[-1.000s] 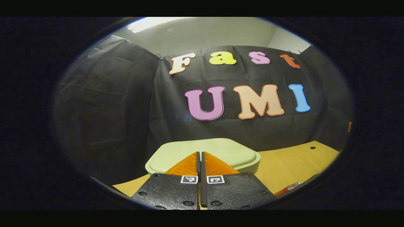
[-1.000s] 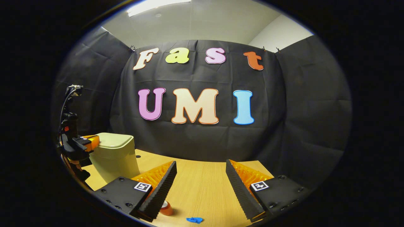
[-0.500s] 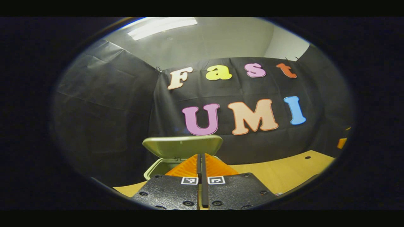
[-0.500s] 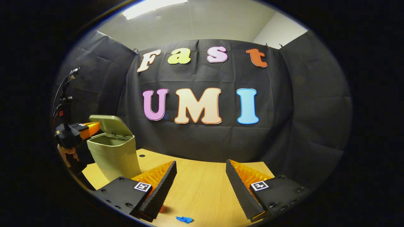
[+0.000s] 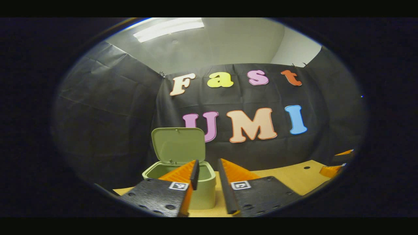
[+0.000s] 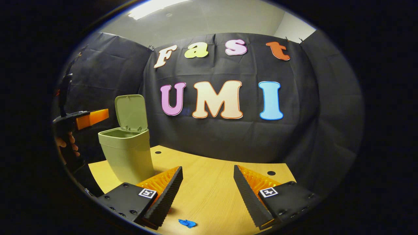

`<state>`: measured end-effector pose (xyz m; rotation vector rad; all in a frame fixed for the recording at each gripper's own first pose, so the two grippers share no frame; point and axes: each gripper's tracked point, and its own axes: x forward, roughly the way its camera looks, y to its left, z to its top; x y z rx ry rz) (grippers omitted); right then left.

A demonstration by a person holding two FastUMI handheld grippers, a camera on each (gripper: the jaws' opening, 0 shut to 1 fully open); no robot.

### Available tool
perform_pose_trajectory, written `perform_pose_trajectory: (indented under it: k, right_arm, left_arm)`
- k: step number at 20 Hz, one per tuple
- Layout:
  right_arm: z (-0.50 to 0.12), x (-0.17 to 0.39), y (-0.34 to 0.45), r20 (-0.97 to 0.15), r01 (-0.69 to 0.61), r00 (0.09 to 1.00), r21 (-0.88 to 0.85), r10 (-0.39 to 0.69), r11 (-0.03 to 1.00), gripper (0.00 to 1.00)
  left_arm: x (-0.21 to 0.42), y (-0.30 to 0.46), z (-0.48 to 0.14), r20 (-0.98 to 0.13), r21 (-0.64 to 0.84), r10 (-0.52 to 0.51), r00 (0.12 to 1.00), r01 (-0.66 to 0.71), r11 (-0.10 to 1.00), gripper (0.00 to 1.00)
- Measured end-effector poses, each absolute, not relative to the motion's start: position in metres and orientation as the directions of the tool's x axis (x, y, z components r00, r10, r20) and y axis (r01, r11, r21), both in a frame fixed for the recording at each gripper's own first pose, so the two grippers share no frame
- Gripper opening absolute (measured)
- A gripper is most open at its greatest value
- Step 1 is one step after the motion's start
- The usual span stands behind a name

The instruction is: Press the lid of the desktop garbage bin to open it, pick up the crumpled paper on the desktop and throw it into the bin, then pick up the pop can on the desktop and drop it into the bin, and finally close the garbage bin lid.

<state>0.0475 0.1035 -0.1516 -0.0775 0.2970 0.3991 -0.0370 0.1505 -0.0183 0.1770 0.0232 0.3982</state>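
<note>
I see the garbage bin standing just ahead of my left gripper, slightly to that gripper's left, on the wooden desktop. Its lid stands upright at the back of the rim, hinged open, and the mouth of the bin is exposed. In the left gripper view my left gripper's fingers stand a small way apart, with nothing between them; the left finger overlaps the front rim of the bin in the picture, but I cannot tell whether it touches. At the far right edge of that view, well apart from my left gripper, parts of the right gripper show.

In the right gripper view my right gripper is spread wide, holding nothing, and points over bare desktop. The bin stands ahead and to the left of this gripper, beyond its left finger, with the lid raised upright. Farther left, beside the bin and above its rim level, I see the left gripper, apart from the bin; a hand grips its handle below.

A small crumpled blue scrap lies on the desktop close under my right gripper, just inward of its left finger. I take it to be the crumpled paper. The gripper is not touching it. Two dark round holes mark the desktop ahead of the right gripper.
</note>
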Motion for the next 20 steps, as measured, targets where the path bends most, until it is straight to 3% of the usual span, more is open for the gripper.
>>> perform_pose_trajectory:
  k: [2,3,4,5,9,11,12,13,14,15,20]
  right_arm:
    - [-0.17,0.046,0.106,-0.333,-0.422,0.857,-0.017,0.392,0.907,0.98]
    - [-0.181,0.046,0.109,-0.354,-0.436,0.844,-0.014,0.403,0.9,0.98]
    - [-0.193,0.044,0.11,-0.378,-0.45,0.828,-0.009,0.414,0.893,0.98]
    - [-0.207,0.042,0.111,-0.406,-0.466,0.809,-0.005,0.424,0.885,0.98]
    - [-0.255,0.034,0.116,-0.499,-0.524,0.74,-0.009,0.451,0.851,0.98]
    - [-0.283,0.023,0.118,-0.551,-0.556,0.695,-0.006,0.461,0.831,0.98]
    - [-0.298,0.017,0.119,-0.577,-0.572,0.67,-0.001,0.467,0.82,0.99]
    - [-0.311,0.014,0.121,-0.604,-0.584,0.646,0.003,0.467,0.812,0.99]
    - [-0.322,0.009,0.12,-0.629,-0.59,0.625,0.007,0.462,0.807,0.99]
    - [-0.334,0.005,0.12,-0.656,-0.59,0.602,0.018,0.455,0.807,0.99]
    - [-0.393,-0.015,0.128,-0.767,-0.582,0.497,0.052,0.406,0.811,0.99]
  left_arm:
    - [-0.042,0.144,-0.021,-0.003,0.186,0.388,0.922,-0.381,0.906,0.73]
    - [-0.045,0.14,-0.022,-0.005,0.189,0.394,0.919,-0.386,0.903,0.74]
    - [-0.047,0.137,-0.02,-0.001,0.193,0.4,0.917,-0.392,0.899,0.83]
    - [-0.051,0.136,-0.019,0.006,0.199,0.414,0.91,-0.407,0.891,0.8]
    - [-0.065,0.129,-0.015,0.017,0.209,0.458,0.889,-0.451,0.868,0.98]
    - [-0.074,0.128,-0.015,0.015,0.219,0.475,0.88,-0.467,0.857,0.98]
    - [-0.078,0.127,-0.015,0.012,0.228,0.483,0.875,-0.473,0.851,0.91]
    - [-0.082,0.126,-0.015,0.012,0.237,0.49,0.872,-0.478,0.846,0.92]
    - [-0.086,0.125,-0.016,0.008,0.243,0.492,0.871,-0.479,0.844,0.99]
    - [-0.086,0.124,-0.017,0.004,0.242,0.488,0.873,-0.474,0.846,0.92]
    - [-0.08,0.135,-0.026,-0.036,0.237,0.476,0.879,-0.455,0.858,0.93]
